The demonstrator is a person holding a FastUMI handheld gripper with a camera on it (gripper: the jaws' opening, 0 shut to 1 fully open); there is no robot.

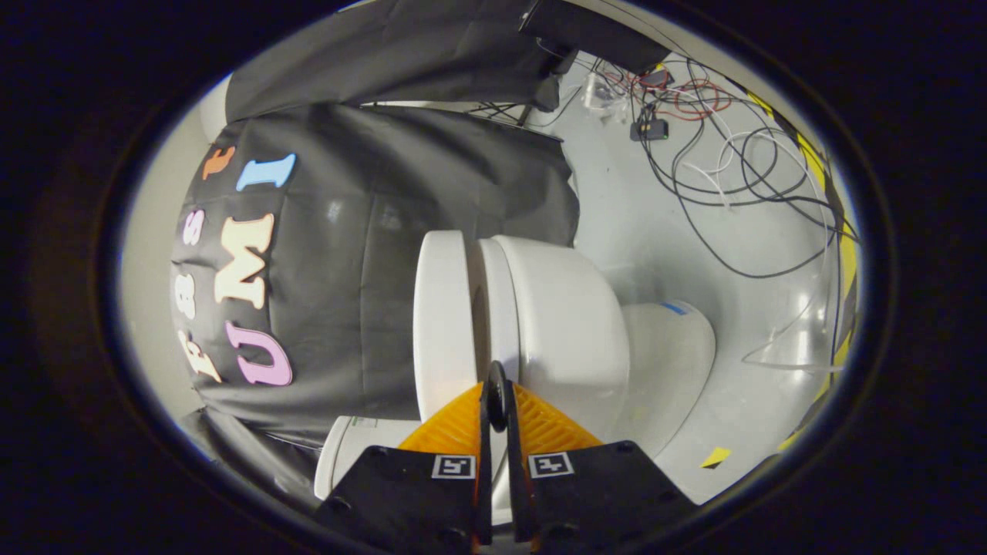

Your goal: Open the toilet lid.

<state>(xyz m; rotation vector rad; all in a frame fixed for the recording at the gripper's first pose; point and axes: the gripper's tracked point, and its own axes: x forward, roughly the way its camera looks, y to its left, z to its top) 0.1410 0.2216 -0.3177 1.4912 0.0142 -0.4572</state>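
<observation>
Against the booth's grey floor, the gripper is riding with fingers nearly closed, holding nothing, at the gap between toilet lid and bowl at twelve o'clock; wedging under the lid's edge looks wisest.

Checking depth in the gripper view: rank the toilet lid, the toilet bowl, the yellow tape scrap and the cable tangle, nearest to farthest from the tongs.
1. Toilet lid, its edge at the tips of the tongs, which look closed.
2. Toilet bowl, just beyond, beside the lid.
3. Yellow tape scrap, on the floor past the bowl.
4. Cable tangle, far across the floor.
</observation>
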